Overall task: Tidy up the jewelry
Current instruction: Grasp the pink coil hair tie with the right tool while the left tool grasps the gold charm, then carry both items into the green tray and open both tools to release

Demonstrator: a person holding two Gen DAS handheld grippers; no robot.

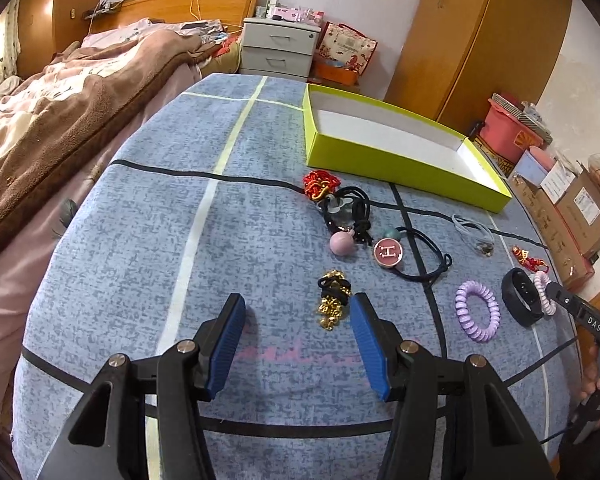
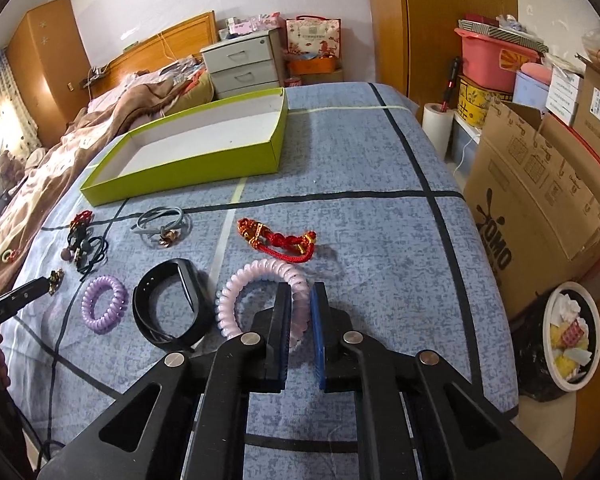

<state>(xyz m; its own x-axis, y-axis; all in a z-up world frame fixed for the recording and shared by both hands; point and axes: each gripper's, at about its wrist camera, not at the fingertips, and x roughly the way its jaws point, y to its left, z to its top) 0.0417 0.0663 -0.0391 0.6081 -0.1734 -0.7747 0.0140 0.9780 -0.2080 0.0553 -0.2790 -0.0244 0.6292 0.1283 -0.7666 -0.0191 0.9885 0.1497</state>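
My right gripper (image 2: 300, 292) is shut on the right side of a pale pink spiral hair tie (image 2: 236, 292) lying on the blue cloth. Left of it lie a black wristband (image 2: 168, 312) and a purple spiral hair tie (image 2: 102, 304); beyond it lies a red cord bracelet (image 2: 276, 236). My left gripper (image 1: 298, 304) hangs open over the cloth, with a gold-and-black charm piece (image 1: 333, 298) just inside its right finger, untouched. A lime-green box (image 1: 396, 160) stands open and empty at the back. The right gripper's tip shows at the pink hair tie (image 1: 544, 294) in the left wrist view.
More pieces lie mid-table: a red knot (image 1: 320, 184), black cords with a pink bead (image 1: 342, 242), a round "H" charm (image 1: 388, 253), a grey cord (image 2: 160, 222). A bed (image 1: 60, 92) lies left; cardboard boxes (image 2: 540, 184) and a bin (image 2: 572, 336) stand right.
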